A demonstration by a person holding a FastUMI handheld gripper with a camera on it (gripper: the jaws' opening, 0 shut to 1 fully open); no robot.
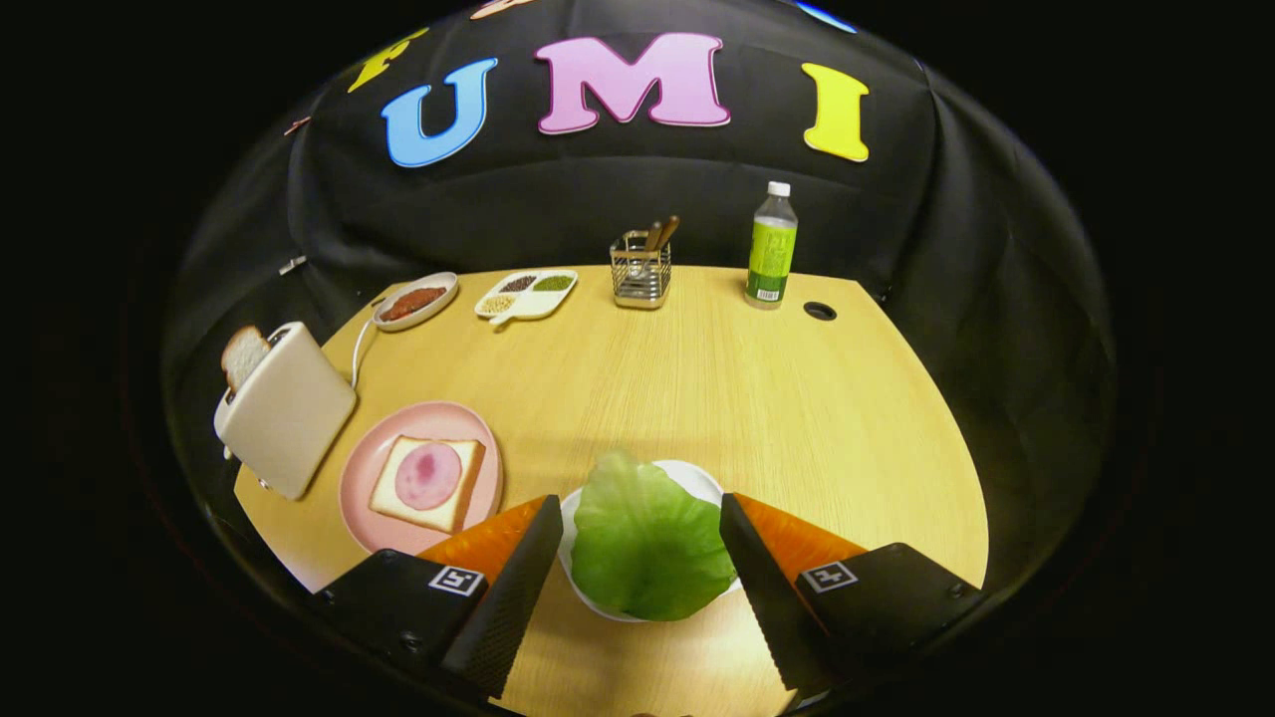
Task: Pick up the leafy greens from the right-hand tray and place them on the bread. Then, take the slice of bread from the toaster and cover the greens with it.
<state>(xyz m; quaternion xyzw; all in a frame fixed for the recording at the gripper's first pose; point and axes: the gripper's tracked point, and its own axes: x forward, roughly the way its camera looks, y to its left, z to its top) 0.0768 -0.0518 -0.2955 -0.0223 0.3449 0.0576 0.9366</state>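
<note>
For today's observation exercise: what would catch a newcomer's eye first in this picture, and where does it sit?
The big green leaf on its white plate lies between the open gripper fingers. Beside it to the left, a pink plate holds bread topped with a round of ham. Further left stands the toaster, a slice poking out of it.

We find no legible text. The bottle [772,246] on the table [757,398] carries a green label, too small to read. Each finger [503,597] of the tongs [637,593] bears a square black-and-white marker, with no characters.
</note>
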